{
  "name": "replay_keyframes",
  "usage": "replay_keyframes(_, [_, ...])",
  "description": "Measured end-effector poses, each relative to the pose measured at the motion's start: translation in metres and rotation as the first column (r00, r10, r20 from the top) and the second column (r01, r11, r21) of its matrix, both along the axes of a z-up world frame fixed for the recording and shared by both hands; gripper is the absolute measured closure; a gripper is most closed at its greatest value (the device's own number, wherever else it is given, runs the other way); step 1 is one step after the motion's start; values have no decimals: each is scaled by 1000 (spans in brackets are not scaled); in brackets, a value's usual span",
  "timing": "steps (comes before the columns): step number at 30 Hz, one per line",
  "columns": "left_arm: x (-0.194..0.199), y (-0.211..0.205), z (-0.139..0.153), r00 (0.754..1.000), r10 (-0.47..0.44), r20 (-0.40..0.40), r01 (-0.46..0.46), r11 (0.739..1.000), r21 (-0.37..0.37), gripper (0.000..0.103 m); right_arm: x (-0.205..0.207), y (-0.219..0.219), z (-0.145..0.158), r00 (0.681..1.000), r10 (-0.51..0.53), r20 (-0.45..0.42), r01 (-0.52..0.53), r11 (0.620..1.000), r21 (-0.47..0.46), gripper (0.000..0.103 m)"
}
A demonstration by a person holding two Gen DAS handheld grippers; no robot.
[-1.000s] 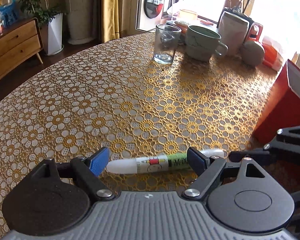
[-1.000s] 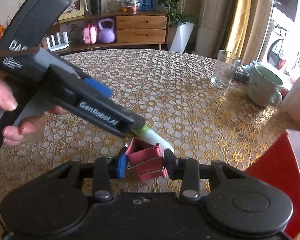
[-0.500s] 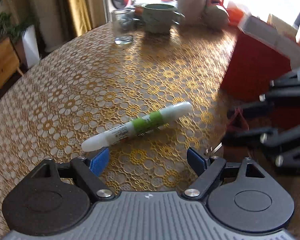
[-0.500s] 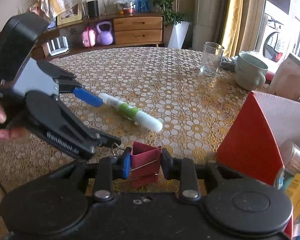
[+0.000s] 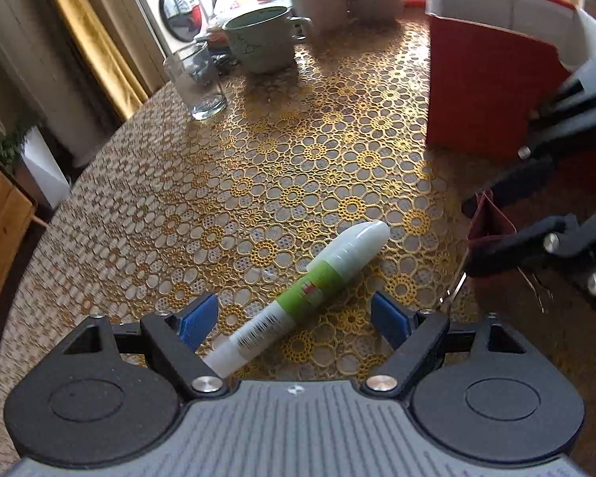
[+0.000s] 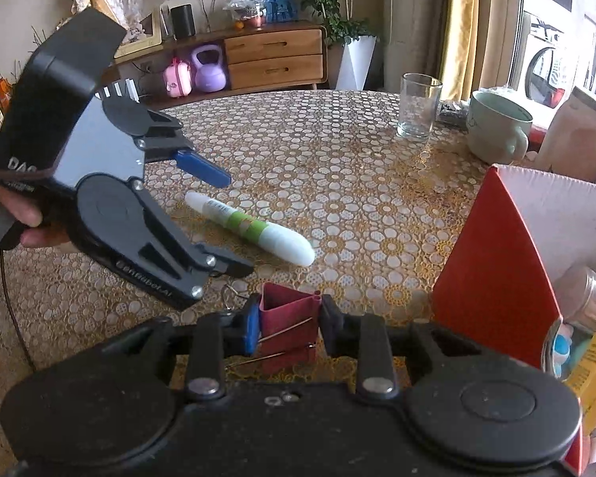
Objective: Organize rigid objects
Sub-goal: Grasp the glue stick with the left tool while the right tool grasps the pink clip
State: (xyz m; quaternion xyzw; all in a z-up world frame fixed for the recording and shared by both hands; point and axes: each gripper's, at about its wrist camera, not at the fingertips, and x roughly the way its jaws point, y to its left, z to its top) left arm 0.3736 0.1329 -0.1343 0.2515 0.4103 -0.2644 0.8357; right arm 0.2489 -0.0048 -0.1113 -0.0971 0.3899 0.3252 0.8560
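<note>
Your right tongs (image 6: 286, 326) clamp a dark red binder clip (image 6: 288, 324) low over the lace-covered desk (image 6: 337, 167), just left of the red box (image 6: 492, 278). Your left tongs (image 5: 294, 318) stand wide open and empty. Carry the clip level over the box rim before letting go, and keep clear of the bottles already inside. For the pen, lower the left tongs until both pads (image 5: 196, 318) flank the barrel, then squeeze across its green band. The white-and-green pen (image 5: 298, 294) lies flat on the desk between those open pads, its near end by the left pad, its cap pointing far right toward the box.
</note>
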Motion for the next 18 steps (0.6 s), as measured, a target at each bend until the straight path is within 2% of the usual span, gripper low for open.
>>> replay_keyframes(4, [9, 3, 0, 999, 41, -36, -43, 996, -78, 47, 1, -1, 0, 1000, -3, -5, 3, 1000, 8, 74])
replay_keyframes(6, [5, 1, 0, 998, 53, -44, -57, 994, -89, 56, 1, 0, -1, 1000, -2, -3, 2, 1000, 8, 74])
replay_keyframes(8, [3, -2, 1, 996, 61, -58, -66, 993, -101, 72, 0, -1, 0, 1000, -7, -1, 7, 1000, 13, 74])
replay_keyframes(13, [-10, -15, 1, 992, 117, -38, -119, 991, -57, 85, -2, -11, 6, 1000, -27, 7, 27, 999, 43, 74])
replay_keyframes(18, [-35, -21, 2, 974, 224, -24, -225, 972, -73, 86, -9, -24, 17, 999, -40, 0, 40, 996, 77, 74])
